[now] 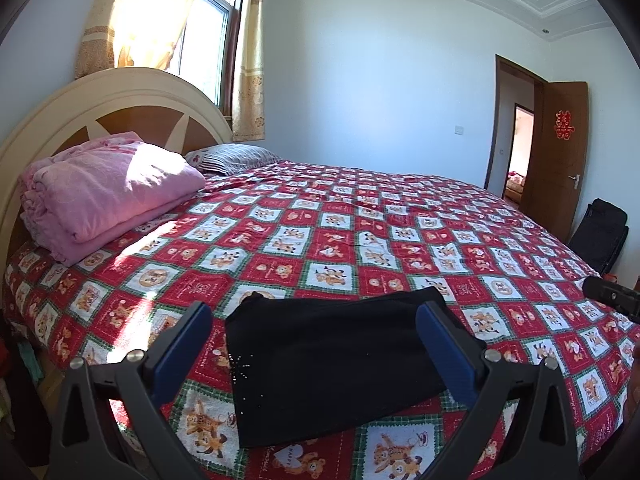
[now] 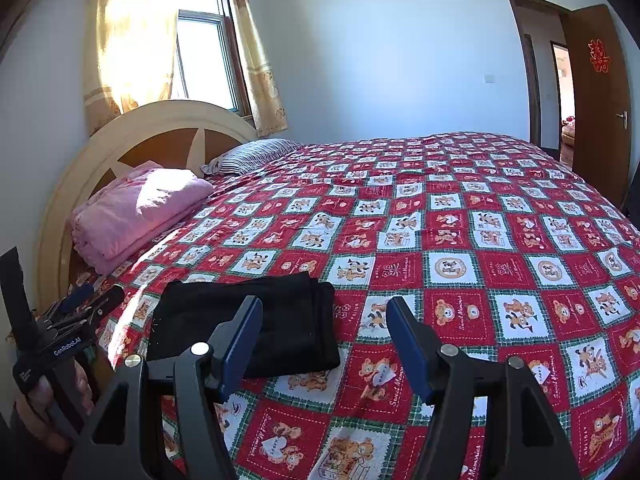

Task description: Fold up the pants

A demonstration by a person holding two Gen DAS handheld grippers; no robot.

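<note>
Now folded black pants [image 1: 336, 364] flat on bedspread [image 1: 360, 240], between left gripper [image 1: 314, 354] blue pads, untouched; right gripper [image 2: 324, 344] released, beside them; "GenRobot.AI" readable.

"GenRobot.AI" on left tool [image 2: 86, 300]

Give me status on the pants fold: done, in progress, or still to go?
Looks done: the black pants lie in a compact folded rectangle on the patterned bedspread, layers stacked at one edge in the right wrist view. In hand: nothing. The left gripper and right gripper are both open, neither gripping the cloth. Left: little beyond maybe a final tidy or moving the stack; no loose leg shows.
</note>
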